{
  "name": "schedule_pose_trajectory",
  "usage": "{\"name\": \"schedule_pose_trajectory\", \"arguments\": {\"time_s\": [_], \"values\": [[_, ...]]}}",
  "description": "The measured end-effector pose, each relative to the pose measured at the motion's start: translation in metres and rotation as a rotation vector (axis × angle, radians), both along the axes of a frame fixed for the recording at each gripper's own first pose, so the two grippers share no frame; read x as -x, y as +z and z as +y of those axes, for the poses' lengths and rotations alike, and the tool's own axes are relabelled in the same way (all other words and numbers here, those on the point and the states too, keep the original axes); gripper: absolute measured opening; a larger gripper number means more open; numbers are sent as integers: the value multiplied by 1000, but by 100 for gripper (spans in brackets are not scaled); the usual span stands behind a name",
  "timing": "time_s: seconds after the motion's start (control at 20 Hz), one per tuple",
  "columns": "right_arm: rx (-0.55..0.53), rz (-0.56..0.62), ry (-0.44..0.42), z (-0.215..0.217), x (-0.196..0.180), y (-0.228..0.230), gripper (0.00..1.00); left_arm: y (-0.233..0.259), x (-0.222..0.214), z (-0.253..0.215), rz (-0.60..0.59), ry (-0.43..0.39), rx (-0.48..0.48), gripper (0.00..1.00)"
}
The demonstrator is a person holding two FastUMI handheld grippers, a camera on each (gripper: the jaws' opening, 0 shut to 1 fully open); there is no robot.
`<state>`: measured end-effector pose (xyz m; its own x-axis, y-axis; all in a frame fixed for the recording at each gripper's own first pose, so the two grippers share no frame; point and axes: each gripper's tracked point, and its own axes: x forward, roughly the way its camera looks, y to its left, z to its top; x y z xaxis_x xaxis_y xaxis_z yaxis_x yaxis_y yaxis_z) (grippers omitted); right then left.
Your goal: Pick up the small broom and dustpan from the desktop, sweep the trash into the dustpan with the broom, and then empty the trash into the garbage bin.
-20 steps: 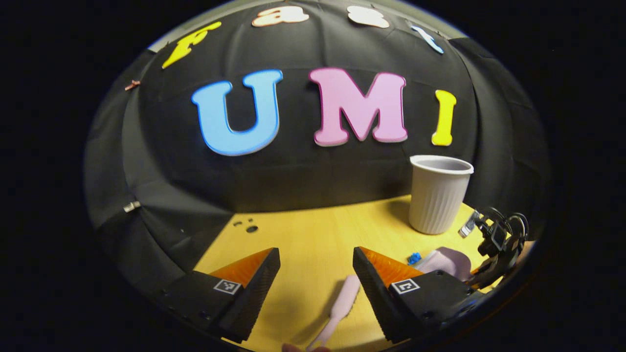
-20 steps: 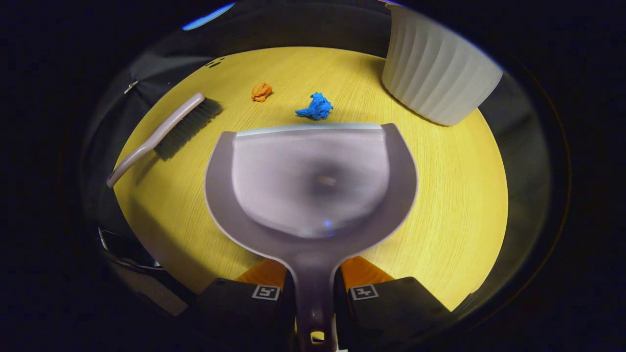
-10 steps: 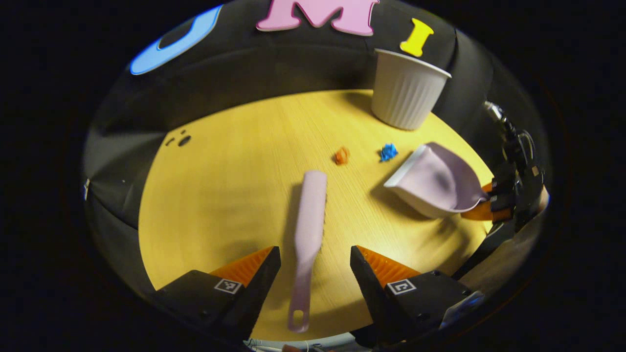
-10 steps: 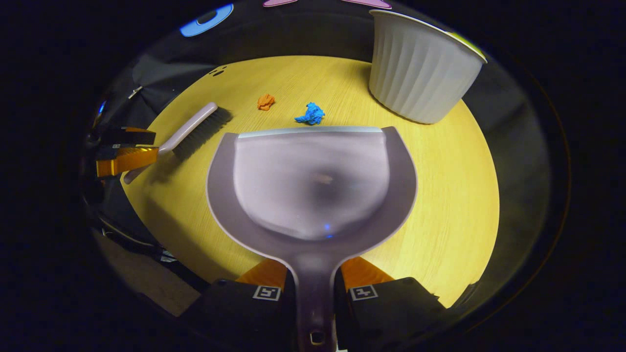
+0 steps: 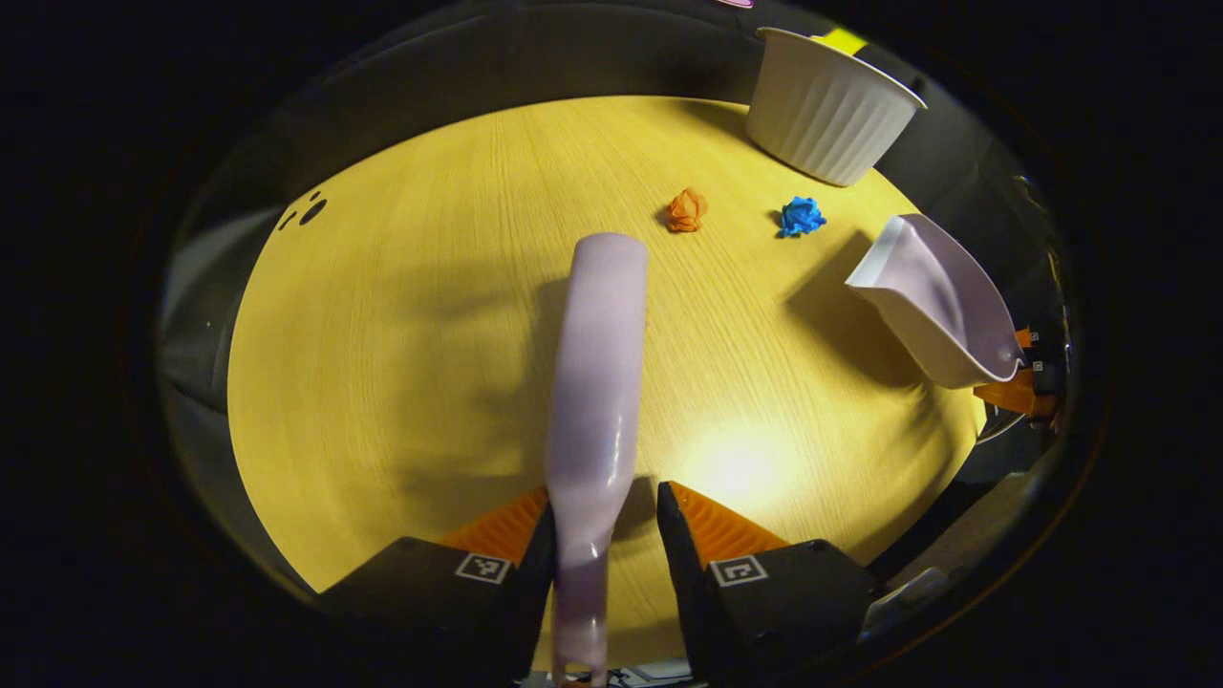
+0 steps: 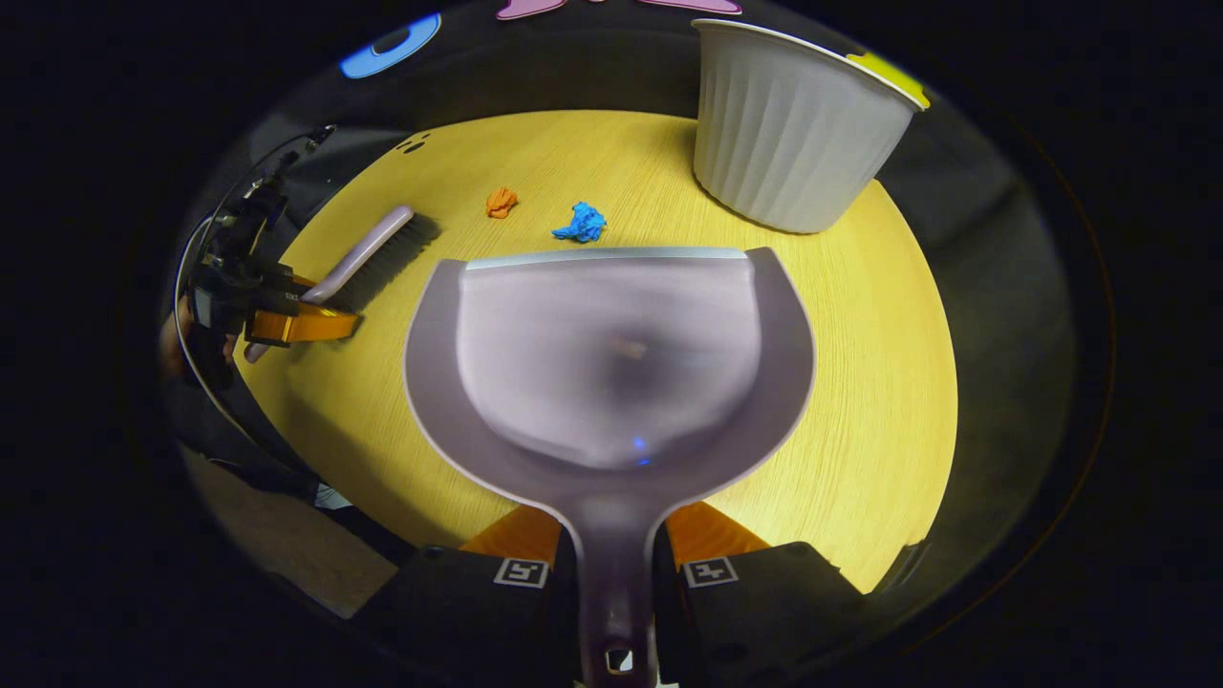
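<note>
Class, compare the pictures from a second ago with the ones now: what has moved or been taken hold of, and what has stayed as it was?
The left gripper tipped down and closed in around the broom handle, jaws narrowing. The right gripper kept its hold on the dustpan. The orange scrap, blue scrap and bin stayed put.

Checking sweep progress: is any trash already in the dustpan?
No: in the right gripper view the dustpan is bare, and the orange scrap and blue scrap lie on the desktop beyond its lip.

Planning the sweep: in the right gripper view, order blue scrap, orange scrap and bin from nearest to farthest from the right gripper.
1. Blue scrap, just past the dustpan lip.
2. Orange scrap, farther, to the left.
3. Bin, back right; close call with orange.
</note>
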<state>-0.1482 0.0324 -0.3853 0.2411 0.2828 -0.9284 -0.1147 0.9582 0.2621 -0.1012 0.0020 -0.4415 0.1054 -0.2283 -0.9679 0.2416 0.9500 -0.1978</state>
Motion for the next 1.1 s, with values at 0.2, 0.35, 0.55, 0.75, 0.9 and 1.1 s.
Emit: {"name": "schedule_pose_trajectory", "arguments": {"time_s": [0.2, 0.35, 0.55, 0.75, 0.9, 1.1], "values": [[-8, 10, 54, 2, 1, 1, 36, -1, -14, 8, -25, 10, -43, 33], [2, 56, 145, -1, 5, 1, 35, 2, -43, 6, -88, 36, -16, 25], [2, 138, 255, -10, 6, 1, 36, 3, -110, 3, -153, -14, -42, 24], [28, 161, 293, -20, -4, -2, 40, -16, -147, -16, -139, -184, -97, 24], [32, 162, 324, -22, -7, -5, 36, -21, -154, -33, -122, -285, -105, 22], [40, 158, 357, -25, -7, -6, 36, -11, -146, -77, -98, -401, -13, 24]]}}
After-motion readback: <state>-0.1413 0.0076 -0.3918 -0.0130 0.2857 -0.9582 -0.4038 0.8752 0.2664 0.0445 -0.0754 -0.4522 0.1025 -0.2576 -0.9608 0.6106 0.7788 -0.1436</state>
